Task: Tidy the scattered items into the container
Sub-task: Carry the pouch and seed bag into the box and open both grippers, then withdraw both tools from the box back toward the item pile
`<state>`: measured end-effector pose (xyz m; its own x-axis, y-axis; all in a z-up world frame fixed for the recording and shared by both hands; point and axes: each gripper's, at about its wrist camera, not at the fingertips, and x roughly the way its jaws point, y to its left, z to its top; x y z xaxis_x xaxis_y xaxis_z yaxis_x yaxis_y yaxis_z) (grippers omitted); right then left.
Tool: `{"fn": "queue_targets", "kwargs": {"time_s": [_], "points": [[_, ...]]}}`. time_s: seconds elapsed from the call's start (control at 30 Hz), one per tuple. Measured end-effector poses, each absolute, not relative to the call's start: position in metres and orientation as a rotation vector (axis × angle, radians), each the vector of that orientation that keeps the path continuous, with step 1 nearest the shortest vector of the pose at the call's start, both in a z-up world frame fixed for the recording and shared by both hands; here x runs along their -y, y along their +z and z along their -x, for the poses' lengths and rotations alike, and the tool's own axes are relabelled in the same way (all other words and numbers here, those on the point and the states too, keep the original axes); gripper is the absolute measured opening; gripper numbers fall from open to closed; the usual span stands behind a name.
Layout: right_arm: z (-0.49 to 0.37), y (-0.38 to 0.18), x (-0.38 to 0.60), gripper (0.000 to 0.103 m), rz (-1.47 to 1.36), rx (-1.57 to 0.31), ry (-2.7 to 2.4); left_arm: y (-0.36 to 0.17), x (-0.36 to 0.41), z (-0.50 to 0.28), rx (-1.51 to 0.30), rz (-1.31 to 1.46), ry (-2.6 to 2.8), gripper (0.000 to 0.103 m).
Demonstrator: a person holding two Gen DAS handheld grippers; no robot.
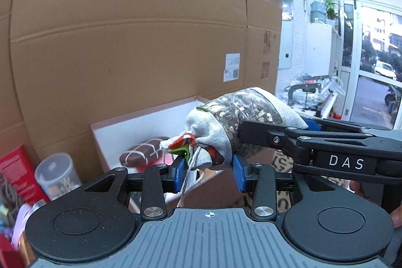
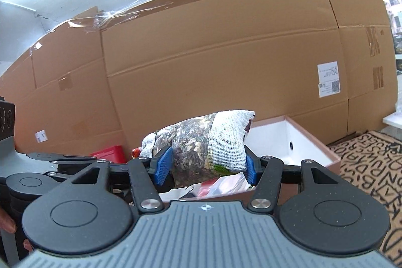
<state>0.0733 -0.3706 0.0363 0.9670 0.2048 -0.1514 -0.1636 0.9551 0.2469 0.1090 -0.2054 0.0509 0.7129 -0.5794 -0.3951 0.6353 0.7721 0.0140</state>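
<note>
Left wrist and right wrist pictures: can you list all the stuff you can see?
Herb pouch: one, white mesh with a clear middle, held up between both grippers.
Container: one, pink outside and white inside, behind the pouch.
Brown cushion: one, white stripes, inside the container.
Clear jar: one, left of the container.
Red box: one, far left.
Cardboard boxes: brown, along the back.
Letter mat: tan and black, right.
Left gripper: holds the tied end.
Right gripper: grips the middle.

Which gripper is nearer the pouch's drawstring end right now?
Left. The left gripper has its pads on either side of the tied drawstring end of the pouch. The right gripper clamps the pouch's body, farther along from that end.
</note>
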Motion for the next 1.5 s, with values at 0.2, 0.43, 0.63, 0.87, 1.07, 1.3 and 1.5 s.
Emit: {"fn": "queue_targets", "kwargs": {"time_s": [0.2, 0.43, 0.63, 0.87, 1.07, 1.3, 1.5], "points": [[-0.109, 0.028, 0.396, 0.062, -0.258, -0.191, 0.165, 0.045, 0.233, -0.152, -0.408, -0.162, -0.693, 0.041], [-0.158, 0.026, 0.418, 0.062, -0.26, -0.233, 0.136, 0.042, 0.261, -0.207, -0.455, -0.167, -0.702, 0.041], [-0.196, 0.029, 0.422, 0.062, -0.276, -0.245, 0.146, 0.044, 0.27, -0.244, -0.491, -0.164, -0.673, 0.045], [-0.22, 0.026, 0.424, 0.061, -0.278, -0.26, 0.132, 0.041, 0.275, -0.273, -0.541, -0.146, -0.66, 0.045], [-0.228, 0.021, 0.421, 0.083, -0.224, -0.309, 0.058, 0.028, 0.28, -0.279, -0.562, -0.18, -0.579, 0.102], [-0.195, 0.015, 0.427, 0.085, -0.206, -0.262, 0.017, 0.032, 0.263, -0.259, -0.504, -0.163, -0.541, 0.103], [-0.163, 0.012, 0.428, 0.092, -0.252, -0.245, 0.029, 0.035, 0.264, -0.234, -0.465, -0.238, -0.514, 0.103]]}}
